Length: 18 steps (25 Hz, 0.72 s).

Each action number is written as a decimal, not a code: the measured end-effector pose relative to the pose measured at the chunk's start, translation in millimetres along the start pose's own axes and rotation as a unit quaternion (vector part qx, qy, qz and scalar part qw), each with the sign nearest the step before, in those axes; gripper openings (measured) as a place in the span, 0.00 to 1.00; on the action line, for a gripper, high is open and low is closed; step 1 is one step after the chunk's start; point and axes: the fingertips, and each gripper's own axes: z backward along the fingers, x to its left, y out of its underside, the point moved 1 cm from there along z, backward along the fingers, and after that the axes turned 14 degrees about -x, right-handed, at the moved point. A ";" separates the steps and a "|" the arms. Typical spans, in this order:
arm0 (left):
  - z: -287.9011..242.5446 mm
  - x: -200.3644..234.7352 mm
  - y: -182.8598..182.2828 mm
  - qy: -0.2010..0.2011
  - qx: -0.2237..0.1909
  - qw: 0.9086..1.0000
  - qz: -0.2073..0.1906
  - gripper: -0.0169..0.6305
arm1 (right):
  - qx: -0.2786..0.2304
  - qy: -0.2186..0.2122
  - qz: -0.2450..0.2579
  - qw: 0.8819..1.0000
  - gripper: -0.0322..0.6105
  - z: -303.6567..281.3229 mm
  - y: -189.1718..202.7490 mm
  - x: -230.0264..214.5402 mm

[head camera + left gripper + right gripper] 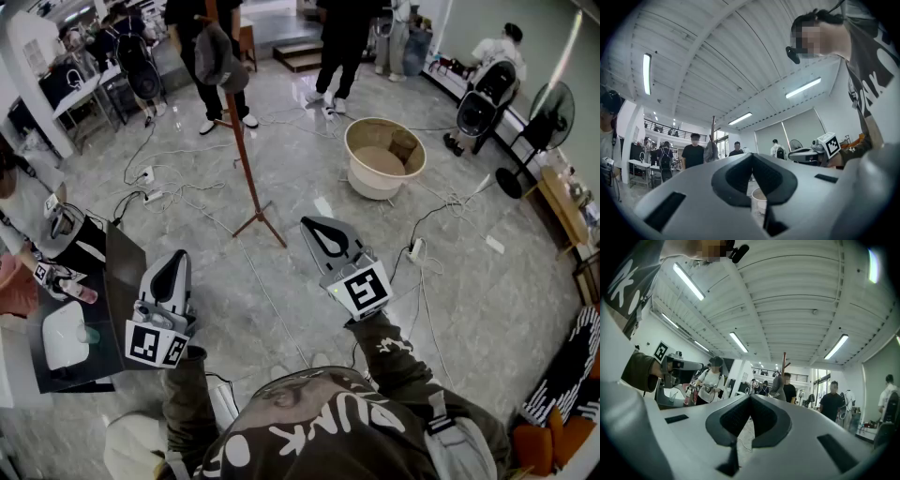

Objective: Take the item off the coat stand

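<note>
Two tongs, both pinched shut and empty: left gripper (176, 262) at lower left, right gripper (314, 227) mid-frame. The grey cap (217, 58) hangs on the coat stand (246, 159) in the upper middle, well apart from both. I judge a careless tug could tip the thin stand. Cables (187, 202) ring its feet, and there is open floor before the tub (375, 187) at right.

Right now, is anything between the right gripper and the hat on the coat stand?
Nothing visible. Between the right gripper and the grey hat on the coat stand is open floor with flat cables only; the basket sits off to the right.
</note>
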 end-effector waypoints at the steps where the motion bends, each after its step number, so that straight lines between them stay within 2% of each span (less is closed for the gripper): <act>1: 0.5 0.3 0.9 0.000 0.000 1.000 0.000 0.03 | 0.000 0.001 0.001 1.000 0.06 0.2 1.0 0.3; 18: 2.7 1.9 5.2 0.001 0.003 1.000 0.002 0.03 | 0.002 0.011 -0.003 1.000 0.06 -0.1 6.4 -1.5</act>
